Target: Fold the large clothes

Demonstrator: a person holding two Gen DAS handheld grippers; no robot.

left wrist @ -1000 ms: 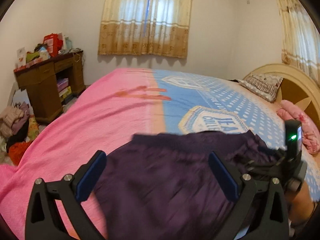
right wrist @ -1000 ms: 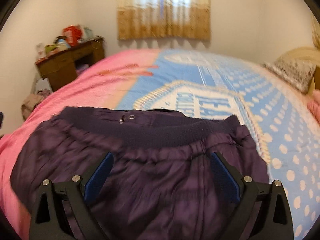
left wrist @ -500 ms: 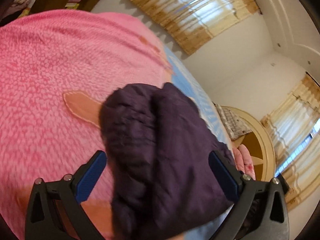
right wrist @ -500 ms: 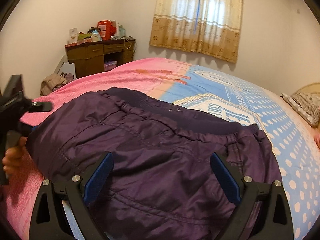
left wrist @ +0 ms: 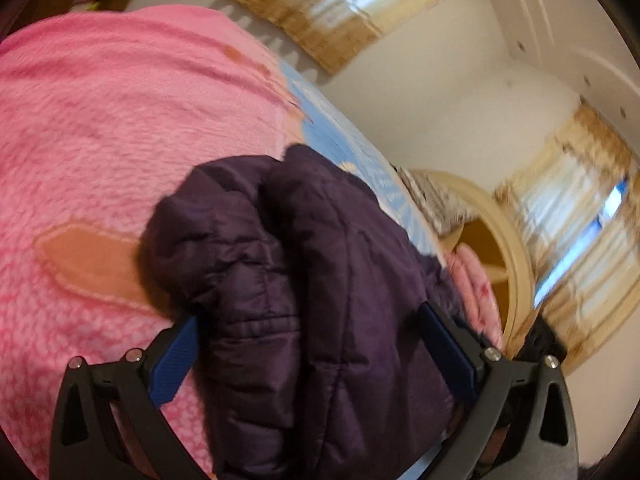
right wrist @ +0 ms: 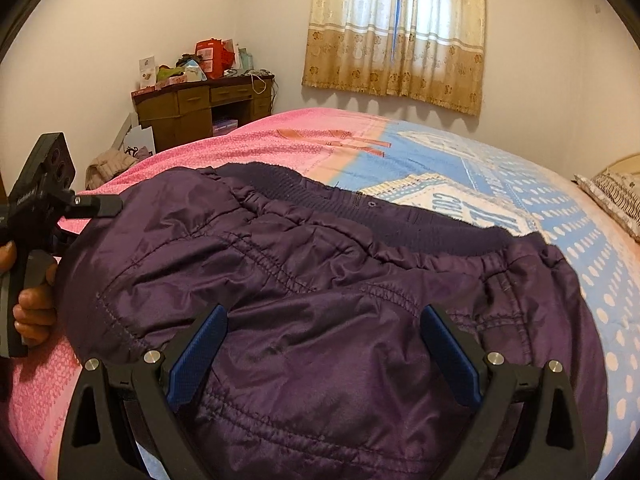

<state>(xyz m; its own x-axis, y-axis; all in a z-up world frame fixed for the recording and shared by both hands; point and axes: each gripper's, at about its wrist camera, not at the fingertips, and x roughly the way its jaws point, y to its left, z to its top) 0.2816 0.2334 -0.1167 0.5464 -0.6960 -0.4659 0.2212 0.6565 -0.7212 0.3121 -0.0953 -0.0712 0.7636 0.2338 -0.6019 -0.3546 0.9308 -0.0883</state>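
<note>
A dark purple padded jacket (right wrist: 340, 300) lies folded on the bed, its knit hem band (right wrist: 380, 216) toward the far side. In the left wrist view the jacket (left wrist: 312, 280) shows end-on as a thick bundle on the pink cover. My left gripper (left wrist: 312, 344) is open, jaws wide on both sides of the bundle's end. It also shows at the left edge of the right wrist view (right wrist: 36, 216), beside the jacket. My right gripper (right wrist: 320, 344) is open, jaws wide over the jacket's near part, holding nothing.
The bed (right wrist: 520, 184) has a pink and blue cover. A wooden desk (right wrist: 200, 108) with clutter stands by the far wall, clothes (right wrist: 108, 164) piled beside it. A pillow (right wrist: 616, 196) and the headboard (left wrist: 516, 248) are at the right. Curtains (right wrist: 396, 32) hang behind.
My left gripper has swung round to the jacket's left end and tilted, now looking along the bundle. My right gripper has pulled back slightly. Both stayed open.
</note>
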